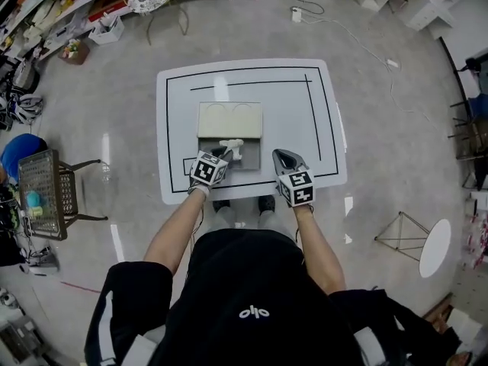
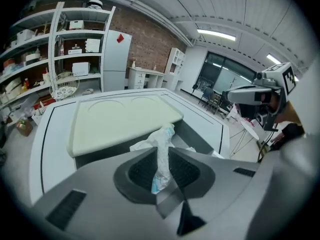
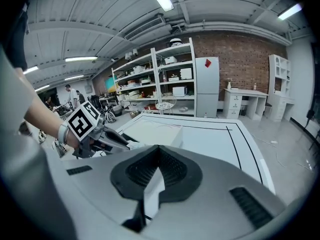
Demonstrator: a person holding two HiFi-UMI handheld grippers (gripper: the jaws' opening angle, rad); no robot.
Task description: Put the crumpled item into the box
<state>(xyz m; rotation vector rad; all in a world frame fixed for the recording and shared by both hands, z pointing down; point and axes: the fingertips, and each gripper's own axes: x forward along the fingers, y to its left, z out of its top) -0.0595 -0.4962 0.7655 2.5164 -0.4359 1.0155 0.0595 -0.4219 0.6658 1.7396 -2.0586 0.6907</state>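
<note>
Left gripper view shows the left gripper clamped on the upright crumpled tissue, with the box open just beyond and the right gripper closed, empty.

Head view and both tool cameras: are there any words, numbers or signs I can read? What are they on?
"oho", or close to it: white logo on the person's black top.
Left marker cube and right marker cube: black-and-white squares only, no letters.
Red diamond on the white cabinet: a sign, no words legible.
Shelf boxes: too small to read.
</note>
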